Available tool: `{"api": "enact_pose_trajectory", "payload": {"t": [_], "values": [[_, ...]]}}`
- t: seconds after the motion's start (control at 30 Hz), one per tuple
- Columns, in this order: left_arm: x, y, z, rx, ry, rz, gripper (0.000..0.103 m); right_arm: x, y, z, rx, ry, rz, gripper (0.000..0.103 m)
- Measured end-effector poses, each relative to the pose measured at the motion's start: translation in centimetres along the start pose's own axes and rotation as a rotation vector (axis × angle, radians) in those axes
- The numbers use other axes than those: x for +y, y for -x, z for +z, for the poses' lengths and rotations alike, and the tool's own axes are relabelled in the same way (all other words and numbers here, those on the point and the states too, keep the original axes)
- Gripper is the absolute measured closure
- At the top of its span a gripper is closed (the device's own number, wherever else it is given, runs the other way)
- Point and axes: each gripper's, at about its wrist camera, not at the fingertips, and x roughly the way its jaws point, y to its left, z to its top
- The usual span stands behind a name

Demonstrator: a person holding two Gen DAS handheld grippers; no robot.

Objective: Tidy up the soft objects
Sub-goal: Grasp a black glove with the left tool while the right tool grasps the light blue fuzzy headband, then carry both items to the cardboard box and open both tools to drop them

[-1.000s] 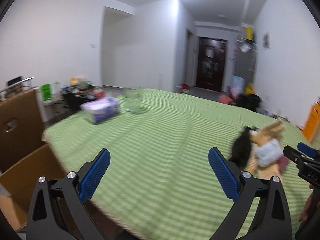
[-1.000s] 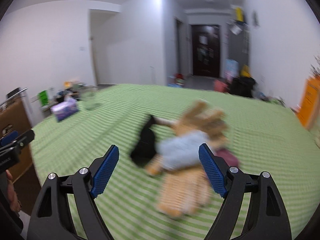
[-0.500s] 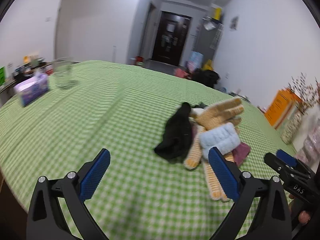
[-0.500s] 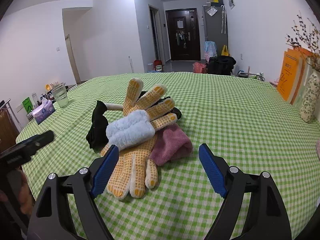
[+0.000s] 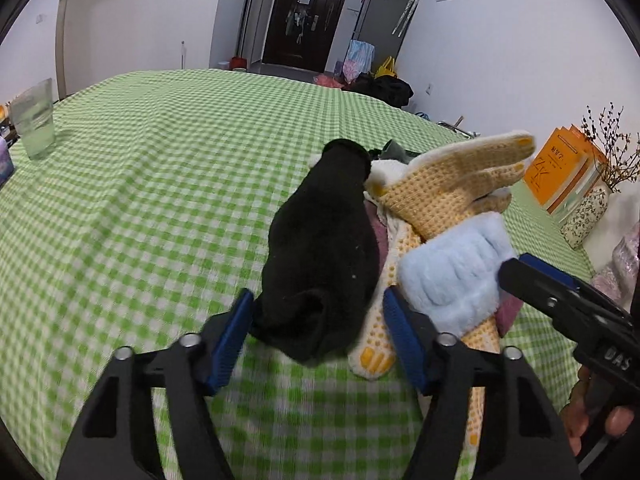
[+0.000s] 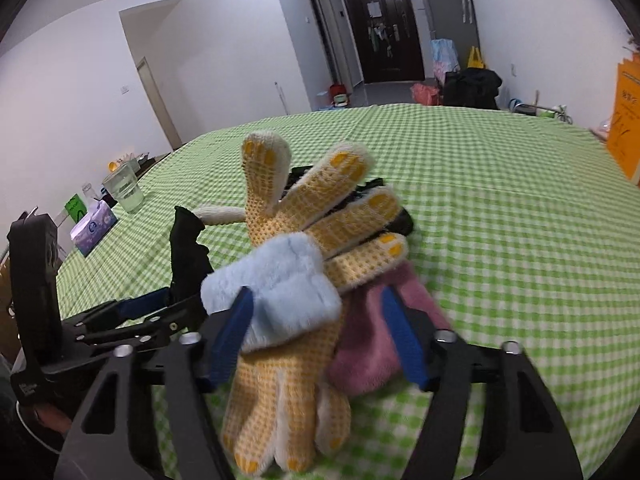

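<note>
The left gripper (image 5: 318, 332) is closing with the near end of a black knitted sock (image 5: 324, 248) between its blue pads; its left pad touches the sock. The right gripper (image 6: 316, 332) is closing around a fluffy pale-blue cloth (image 6: 276, 284), which lies on yellow dotted knit work gloves (image 6: 280, 380) and a pink fleece cloth (image 6: 372, 344) heaped on the green checked table (image 6: 500, 208). Farther left stand a clear drinking glass (image 6: 124, 190) and a purple tissue box (image 6: 94, 226); at the right edge, orange books (image 5: 560, 172) and a speckled vase (image 5: 584, 216).
</note>
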Motion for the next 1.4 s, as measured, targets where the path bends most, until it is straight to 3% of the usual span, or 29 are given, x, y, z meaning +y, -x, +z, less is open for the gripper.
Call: {"api": "enact_pose_trajectory", "payload": {"t": [0.07,0.17,0.33,0.67,0.97,1.1,1.4], "values": [[0.3,-0.4,0.1,0.017,0.013,-0.032,0.077,0.4,-0.9,0.1,0.016,0.009,0.017,0.050],[0.2,-0.3,0.2,0.017,-0.008,-0.043,0.087,1.0,-1.6,0.1,0.031,0.010,0.049,0.067],[1.5,2.9,0.3,-0.031,0.019,-0.068,0.089,1.4,-0.4,0.1,0.009,0.008,0.050,0.078],[2.7,11.7,0.0,-0.188,0.035,0.073,0.089,2.0,6.1,0.4,-0.104,0.026,0.052,0.079],[4.6,16.9,-3.3,-0.218,0.086,0.145,0.089,5.3,7.9,-0.1,-0.113,0.057,0.107,0.079],[8.2,19.8,-5.7,-0.236,0.165,0.235,0.088,8.5,6.9,-0.2,-0.089,0.097,0.172,0.079],[17.8,28.1,-13.1,-0.285,0.362,0.571,0.089,21.2,1.3,-1.2,0.034,0.270,0.375,0.079]]}}
